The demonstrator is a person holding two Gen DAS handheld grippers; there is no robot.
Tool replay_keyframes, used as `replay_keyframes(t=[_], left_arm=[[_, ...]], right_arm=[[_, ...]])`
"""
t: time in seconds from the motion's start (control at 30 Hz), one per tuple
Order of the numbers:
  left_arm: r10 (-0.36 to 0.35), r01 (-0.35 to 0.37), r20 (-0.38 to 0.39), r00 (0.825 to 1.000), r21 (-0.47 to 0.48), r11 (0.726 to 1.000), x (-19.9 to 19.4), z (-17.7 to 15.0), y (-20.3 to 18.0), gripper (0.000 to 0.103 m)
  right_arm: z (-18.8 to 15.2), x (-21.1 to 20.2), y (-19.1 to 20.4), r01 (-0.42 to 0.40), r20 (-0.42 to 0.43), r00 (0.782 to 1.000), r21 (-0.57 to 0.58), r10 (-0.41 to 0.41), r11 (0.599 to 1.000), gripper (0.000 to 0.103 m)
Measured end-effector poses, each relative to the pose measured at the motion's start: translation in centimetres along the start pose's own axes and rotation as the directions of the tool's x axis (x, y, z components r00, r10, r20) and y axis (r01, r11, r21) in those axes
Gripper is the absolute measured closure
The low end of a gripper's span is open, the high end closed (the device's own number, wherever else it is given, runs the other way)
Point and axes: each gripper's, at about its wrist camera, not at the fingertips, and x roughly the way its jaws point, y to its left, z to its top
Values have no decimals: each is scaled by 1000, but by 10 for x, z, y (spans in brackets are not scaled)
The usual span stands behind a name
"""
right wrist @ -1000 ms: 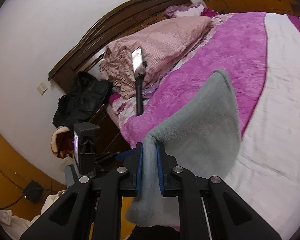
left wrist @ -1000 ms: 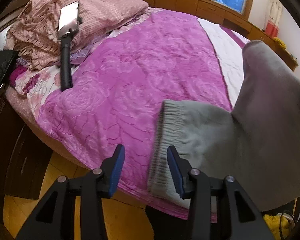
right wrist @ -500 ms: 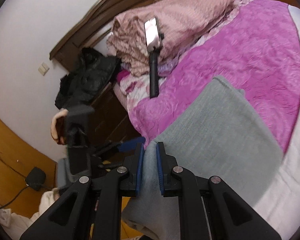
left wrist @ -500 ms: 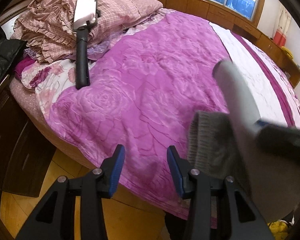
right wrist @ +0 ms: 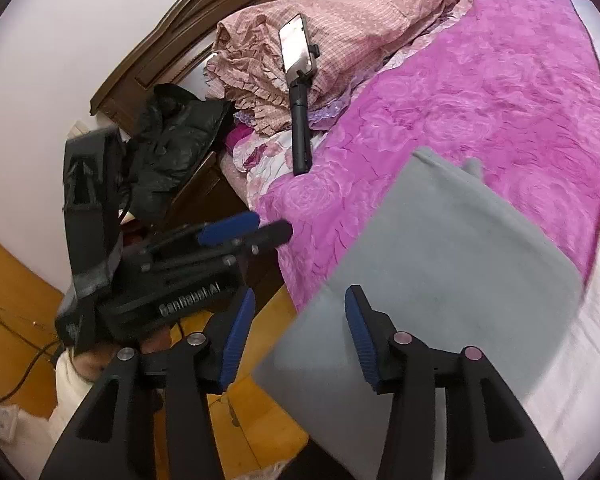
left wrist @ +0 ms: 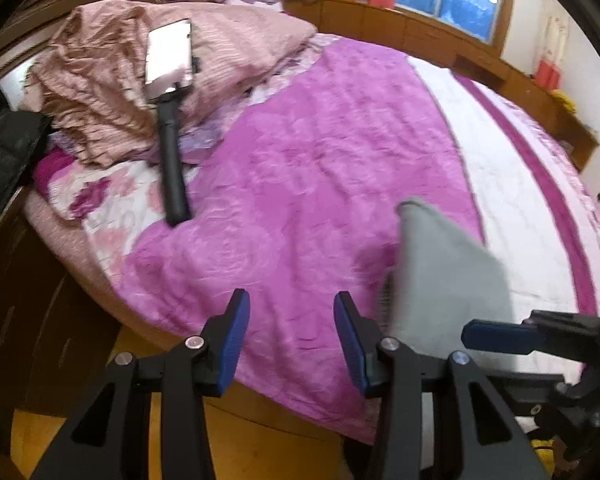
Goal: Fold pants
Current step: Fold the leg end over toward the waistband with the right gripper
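Grey fleece pants [right wrist: 440, 280], folded into a soft slab, lie on the near edge of the bed with its magenta rose-patterned quilted bedspread [right wrist: 480, 92], just ahead of the right tongs [right wrist: 298, 330] and running under the right-hand finger, so the near end is hidden behind the black frame. In the left wrist view the same pants [left wrist: 444, 272] are smeared by blur to the right of the left tongs [left wrist: 290, 340], and their ribbed edge can barely be made out. Left tongs stand wide open with only bedspread [left wrist: 320, 160] between the blue pads, pointing forward over the bed's edge. Right tongs are likewise spread apart and grip nothing, the cloth showing through the gap. Seen from the right wrist, the left tongs [right wrist: 244, 228] reach in from the left, level and sideways, their grip partly cut off. Far ahead of both, a phone on a black selfie stick [left wrist: 170, 120] rests against a pink ruffled pillow [left wrist: 100, 92].
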Motion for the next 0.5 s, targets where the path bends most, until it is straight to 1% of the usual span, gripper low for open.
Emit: replay_keyframes(t=[0.1,0.17,0.27,0.33,0.4,0.43,0.5], left_arm=[[-103,103,-45,994,7,995,5,-1,-13,57],[-174,176,-85,981,10,984,12,-4,-24,57],[-249,253,-127,960,18,967,20,-8,-39,55],[-257,265,-146,955,32,964,26,-10,-46,54],[-239,252,-174,955,55,966,35,-10,-53,53],[-233,248,-185,955,61,967,38,-10,-56,53],[-225,244,-209,952,70,967,47,-11,-60,52]], right_arm=[[-13,-19,-14,61,1,998,19,-61,998,52],[-23,-34,-28,121,14,992,43,-122,992,52],[-35,-52,-46,165,28,985,98,-169,981,51],[-43,-59,-59,190,34,980,145,-196,971,49],[-50,-60,-74,197,25,978,197,-205,961,48],[-51,-57,-80,192,10,980,221,-199,956,48],[-54,-47,-91,157,-20,987,264,-157,952,48]])
